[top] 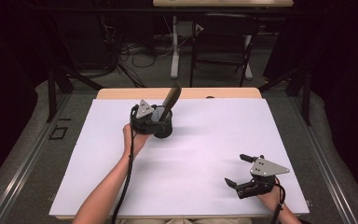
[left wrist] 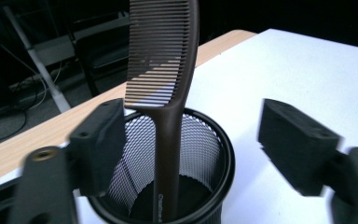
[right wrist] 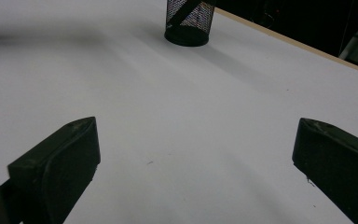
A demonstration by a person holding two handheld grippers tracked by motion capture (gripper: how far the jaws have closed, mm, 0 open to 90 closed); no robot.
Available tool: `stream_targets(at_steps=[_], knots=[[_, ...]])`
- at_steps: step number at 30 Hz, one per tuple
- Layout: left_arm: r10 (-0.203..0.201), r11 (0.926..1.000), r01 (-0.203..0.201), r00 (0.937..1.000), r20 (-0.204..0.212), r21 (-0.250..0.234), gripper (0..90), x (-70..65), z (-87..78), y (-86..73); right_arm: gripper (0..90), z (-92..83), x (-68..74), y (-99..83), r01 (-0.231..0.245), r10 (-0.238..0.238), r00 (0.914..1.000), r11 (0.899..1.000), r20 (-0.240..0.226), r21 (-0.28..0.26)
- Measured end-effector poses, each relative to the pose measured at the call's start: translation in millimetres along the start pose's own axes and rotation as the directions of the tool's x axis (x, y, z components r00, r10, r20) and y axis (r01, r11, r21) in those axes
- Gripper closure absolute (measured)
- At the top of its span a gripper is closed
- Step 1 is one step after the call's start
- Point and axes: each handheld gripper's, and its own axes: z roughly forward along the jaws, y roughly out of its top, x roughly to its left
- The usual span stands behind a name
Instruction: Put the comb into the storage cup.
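Nearest the bottom edge of the high view, my right gripper [top: 237, 170] rested low over the white surface [top: 200, 154], at its near right corner, held in my right hand [top: 271, 196]. Its fingers [right wrist: 58, 165] stood spread wide and released, with nothing between them but bare surface, as the right gripper view showed. The grey three-cornered plate [top: 266, 166] sat on top of the gripper.

Farther in, my left forearm [top: 103, 191] crossed the surface from the near edge toward its far left part, with the cable trailing along it. My left hand [top: 133, 140] carried the left gripper [top: 161, 122] up against the cup [top: 164, 128].

In the left gripper view the fingers [left wrist: 98, 144] stood released, one on either side of the cup [left wrist: 200, 154], well apart from the comb [left wrist: 165, 93] between them and not pressing on it. The blur on them fitted jaws that had just been opening.

The cup was black wire mesh, round and upright, standing on the surface near its far edge, left of centre. The dark brown comb stood in it handle down, its base on the cup floor, its toothed head rising above the rim and tilting to the right in the high view [top: 171, 99]. The right gripper view showed the same cup [right wrist: 189, 23] far ahead.

Beyond the surface lay a wooden edge [top: 121, 93], then a dark floor with cables and a chair [top: 223, 42].
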Motion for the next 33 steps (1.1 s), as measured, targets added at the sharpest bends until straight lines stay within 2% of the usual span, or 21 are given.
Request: stream_targets(at_steps=[9, 13, 20, 24, 33], knots=[[-0.029, 0.9994, 0.029, 0.9996, 0.003, 0.016, 5.7, 0.7, -16.6, -0.1, 0.3, 0.1, -0.3, -0.2, -0.003, 0.003, 1.0, 1.0, -0.002, -0.001], [-0.032, 0.9987, 0.032, 0.9995, 0.002, 0.04, 0.0, 0.0, -25.2, -2.9, 0.3, -0.1, 0.0, 0.0, -0.004, 0.004, 1.0, 1.0, -0.002, 0.003], [-0.039, 0.9982, 0.039, 0.9991, 0.013, 0.046, 0.0, -1.7, -41.7, -10.2, 0.2, 0.6, -0.3, 0.0, -0.007, 0.007, 1.0, 1.0, -0.004, 0.005], [-0.034, 0.9968, 0.033, 0.9994, 0.005, 0.073, 0.0, -3.8, -50.5, -14.8, 0.2, 0.4, -0.2, 0.1, -0.008, 0.008, 1.0, 1.0, -0.004, 0.004], [-0.027, 0.9954, 0.028, 0.9996, -0.004, 0.092, 0.0, -9.1, -69.1, -27.2, 0.2, 0.7, -0.2, 0.2, -0.012, 0.012, 0.9999, 1.0, -0.004, 0.005]])
